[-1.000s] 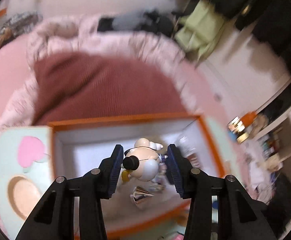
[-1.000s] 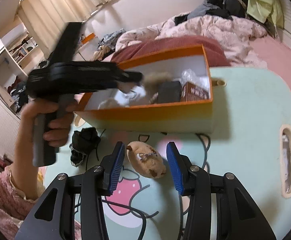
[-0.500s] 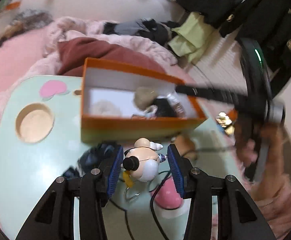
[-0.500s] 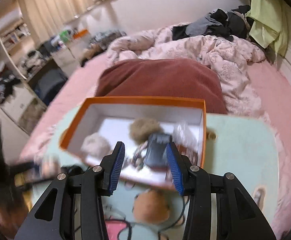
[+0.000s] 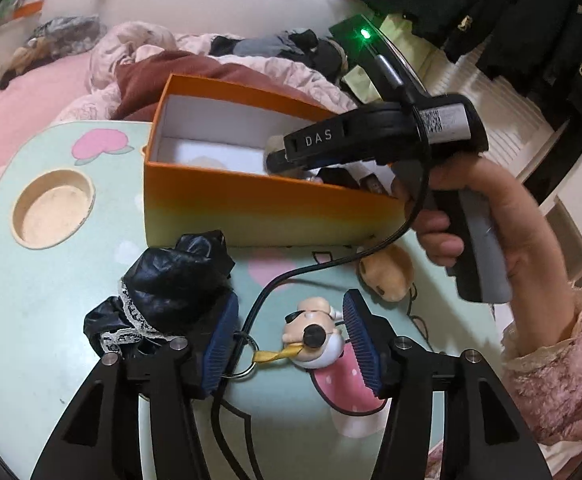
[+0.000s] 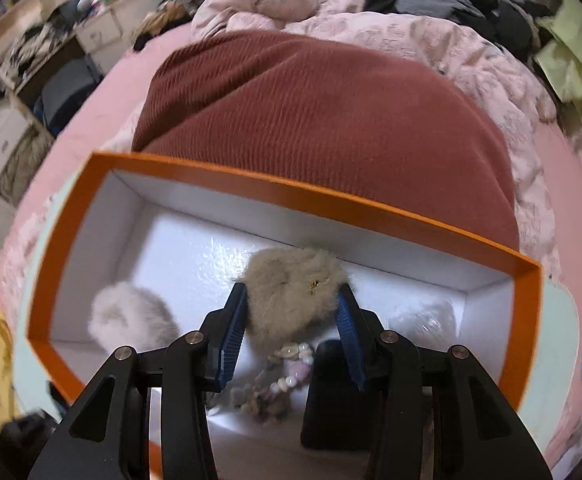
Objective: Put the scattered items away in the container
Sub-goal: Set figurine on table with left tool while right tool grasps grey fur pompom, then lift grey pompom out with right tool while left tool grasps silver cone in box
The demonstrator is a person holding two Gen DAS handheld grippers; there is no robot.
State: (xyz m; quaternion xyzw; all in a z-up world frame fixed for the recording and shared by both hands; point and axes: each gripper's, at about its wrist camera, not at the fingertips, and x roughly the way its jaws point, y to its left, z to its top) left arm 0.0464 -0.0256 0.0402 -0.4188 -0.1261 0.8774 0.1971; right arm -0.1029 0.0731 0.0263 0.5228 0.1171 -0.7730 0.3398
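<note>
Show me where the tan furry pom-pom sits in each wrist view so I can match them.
Left wrist view: only a pale sliver of the tan furry pom-pom peeks from behind the right gripper's black body inside the orange cardboard box.
Right wrist view: the pom-pom is centre frame, between the right gripper pads, above the box floor.
Shared landmark: the orange box rim.

Lighting, as I saw it: soft, even indoor light; faint shadow beneath the orange box. Glare: a pale sheen on the box's white floor. Blur: my left view sharp; my right view smeared beyond the box's rim. Distortion: strong fisheye bending, black corners.
</note>
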